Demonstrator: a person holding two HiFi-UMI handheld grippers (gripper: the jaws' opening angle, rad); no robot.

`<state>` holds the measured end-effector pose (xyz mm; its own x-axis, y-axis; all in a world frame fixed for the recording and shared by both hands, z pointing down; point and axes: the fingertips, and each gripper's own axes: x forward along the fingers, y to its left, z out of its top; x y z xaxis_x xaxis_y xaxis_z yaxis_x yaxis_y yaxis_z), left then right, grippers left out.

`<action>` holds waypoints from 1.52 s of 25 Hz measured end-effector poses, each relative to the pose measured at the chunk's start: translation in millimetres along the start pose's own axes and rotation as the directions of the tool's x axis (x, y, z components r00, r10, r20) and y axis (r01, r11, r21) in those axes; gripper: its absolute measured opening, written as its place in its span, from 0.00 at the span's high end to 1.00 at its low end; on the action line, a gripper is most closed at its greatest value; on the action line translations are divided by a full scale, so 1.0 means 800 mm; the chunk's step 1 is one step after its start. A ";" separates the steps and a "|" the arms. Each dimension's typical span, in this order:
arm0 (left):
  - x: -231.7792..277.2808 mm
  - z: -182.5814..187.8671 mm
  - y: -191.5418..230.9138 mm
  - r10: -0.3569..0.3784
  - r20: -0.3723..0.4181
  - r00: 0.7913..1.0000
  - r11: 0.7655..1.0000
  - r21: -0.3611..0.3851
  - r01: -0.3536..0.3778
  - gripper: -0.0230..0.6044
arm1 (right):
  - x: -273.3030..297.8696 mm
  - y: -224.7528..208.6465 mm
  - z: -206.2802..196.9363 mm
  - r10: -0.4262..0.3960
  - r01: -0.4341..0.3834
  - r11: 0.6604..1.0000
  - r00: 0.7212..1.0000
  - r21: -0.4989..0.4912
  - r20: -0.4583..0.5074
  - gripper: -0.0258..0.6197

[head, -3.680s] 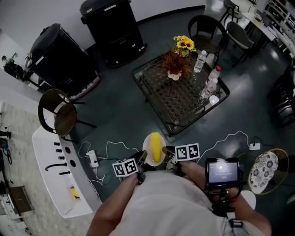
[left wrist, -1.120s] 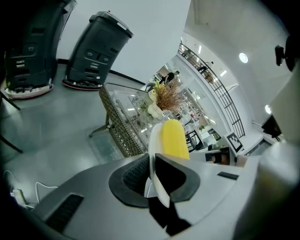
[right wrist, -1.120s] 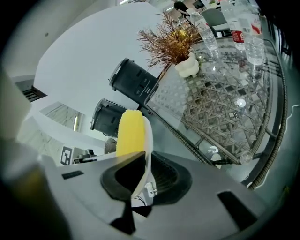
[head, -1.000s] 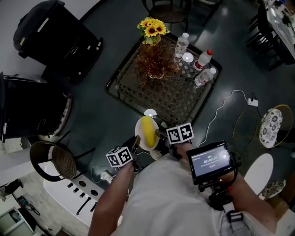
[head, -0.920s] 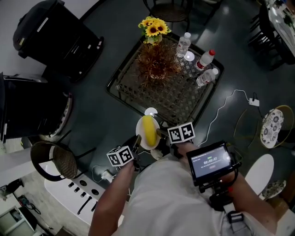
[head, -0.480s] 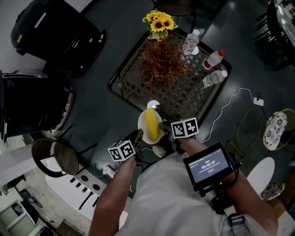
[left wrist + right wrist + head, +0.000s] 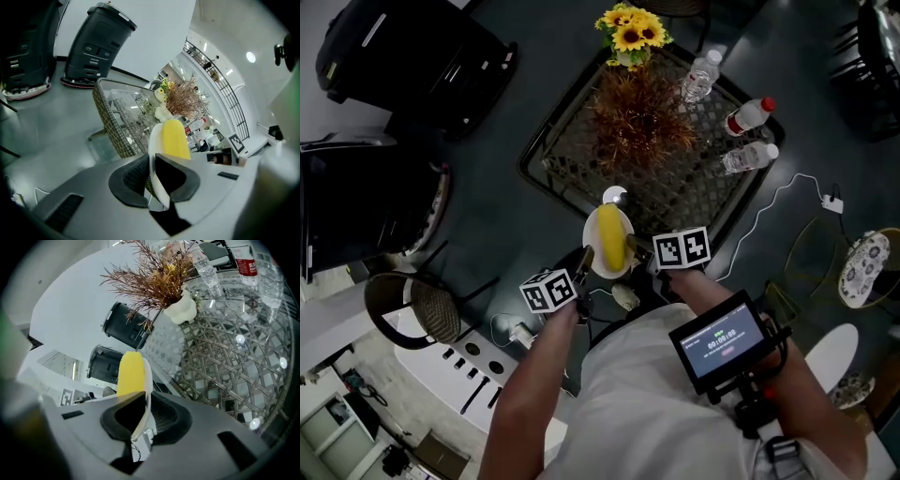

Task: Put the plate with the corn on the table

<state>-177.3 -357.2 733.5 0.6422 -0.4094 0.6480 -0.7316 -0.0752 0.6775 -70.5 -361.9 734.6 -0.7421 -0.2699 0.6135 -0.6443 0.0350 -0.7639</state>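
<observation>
While it's all held up front, left gripper (image 7: 584,262): jaws pinched on the left rim of the plate (image 7: 592,246)
plate: white, between both grippers, over the near edge of the table (image 7: 694,178), can't tell if it touches
corn (image 7: 611,239): yellow, lying on the plate
right gripper (image 7: 636,249): jaws clamped on the right rim

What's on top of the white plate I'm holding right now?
A yellow corn cob lies along the plate, whose opposite rims the left gripper and right gripper clamp. The plate surface beneath the cob is covered.
</observation>
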 end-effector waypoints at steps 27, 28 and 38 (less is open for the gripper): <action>0.086 0.044 0.022 0.051 -0.007 0.999 0.998 0.039 -0.051 0.89 | 0.031 -0.064 0.066 -0.052 0.050 0.998 0.995 0.028 0.086 0.89; 0.093 0.040 0.014 0.048 -0.016 0.999 0.998 0.048 -0.047 0.89 | 0.023 -0.071 0.065 -0.056 0.052 0.998 0.994 0.035 0.095 0.89; 0.141 0.033 -0.017 0.014 -0.104 0.995 0.992 0.127 -0.001 0.89 | -0.012 -0.114 0.069 -0.116 0.100 0.990 0.979 0.103 0.167 0.89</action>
<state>-101.3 -426.8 788.3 0.6522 -0.3140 0.6900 -0.7552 -0.1903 0.6272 5.5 -415.6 787.3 -0.6207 -0.4289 0.6563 -0.6931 -0.0911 -0.7151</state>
